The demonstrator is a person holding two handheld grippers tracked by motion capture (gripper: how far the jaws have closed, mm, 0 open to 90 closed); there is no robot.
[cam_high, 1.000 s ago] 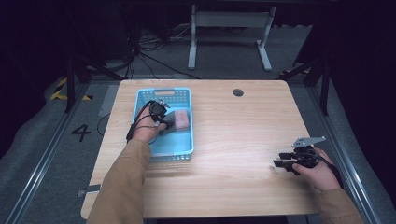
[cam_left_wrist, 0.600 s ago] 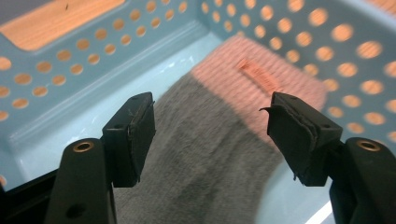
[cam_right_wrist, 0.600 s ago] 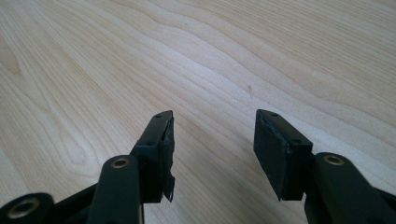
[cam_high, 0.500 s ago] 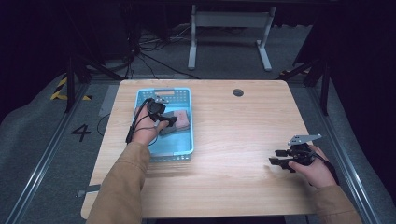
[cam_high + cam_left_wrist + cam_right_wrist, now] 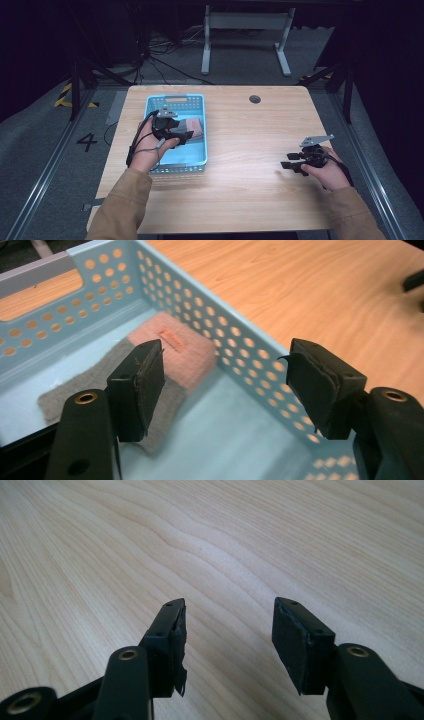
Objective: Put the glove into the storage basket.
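A light blue perforated basket (image 5: 199, 162) (image 5: 240, 357) stands on the left half of the wooden table. Inside it lie a folded pink cloth (image 5: 196, 128) (image 5: 181, 351) and a grey cloth (image 5: 75, 388) side by side. My left gripper (image 5: 187, 136) (image 5: 225, 385) hovers open over the basket's inside, jaws wide apart, with the cloths just beyond them and nothing between. My right gripper (image 5: 289, 165) (image 5: 227, 640) rests low over bare wood near the table's right edge, open and holding nothing.
The wooden table (image 5: 250, 130) has a dark round cable hole (image 5: 255, 99) at the back. A desk frame (image 5: 245, 35) and cables lie on the floor behind. A metal rail (image 5: 370, 170) runs along the right side.
The left gripper has drawn back a little toward the near side of the basket. The right gripper has shifted slightly lower and nearer on the table.
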